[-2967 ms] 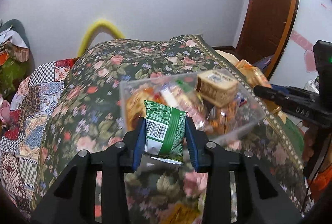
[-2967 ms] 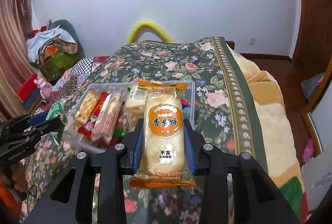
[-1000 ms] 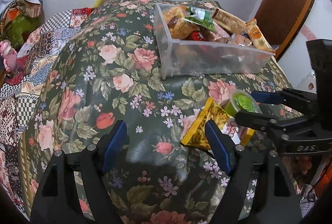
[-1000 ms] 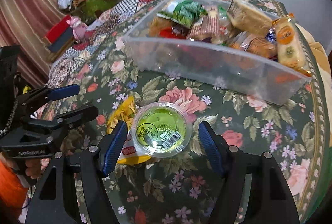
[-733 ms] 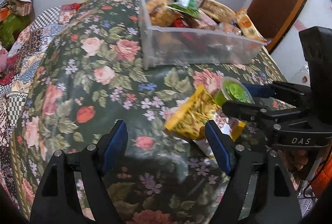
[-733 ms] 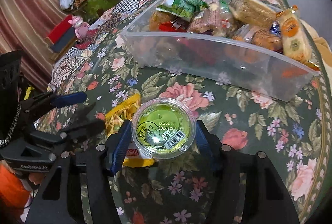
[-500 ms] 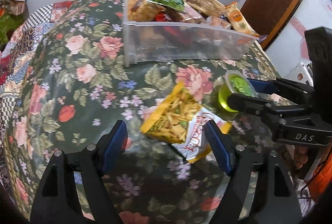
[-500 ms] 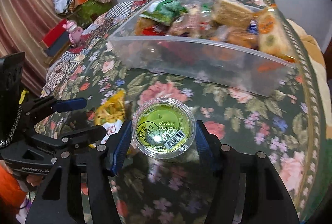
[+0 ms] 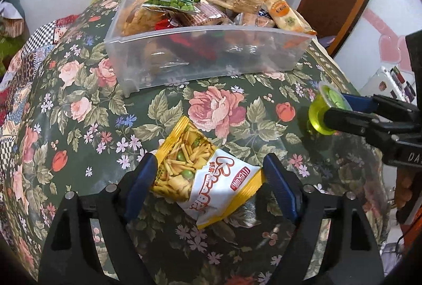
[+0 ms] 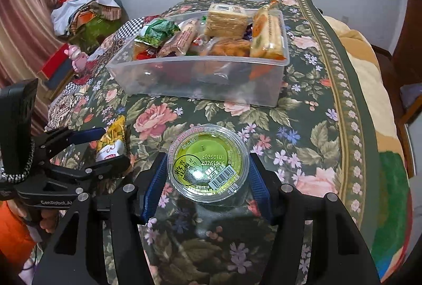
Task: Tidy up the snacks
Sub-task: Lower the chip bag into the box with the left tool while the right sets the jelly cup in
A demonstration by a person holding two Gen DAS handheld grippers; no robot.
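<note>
Gripping a green jelly cup [image 10: 208, 162] by its sides, right gripper [image 10: 208, 179] jaws clenched, above the floral bedspread [image 10: 303, 126]. Straddling a yellow snack bag [image 9: 203, 179] lying on the bedspread, left gripper [image 9: 211, 179] jaws spread, pads close beside the bag. Beyond both, a clear bin [image 9: 211, 58] heaped with packets.

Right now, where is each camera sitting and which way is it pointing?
Left wrist: on the left gripper, looking forward and down at the yellow snack bag; own fingers show, right gripper alongside.
Right wrist: on the right gripper, looking at the green jelly cup; own fingers show.
Shared: the clear bin on the floral cloth.
</note>
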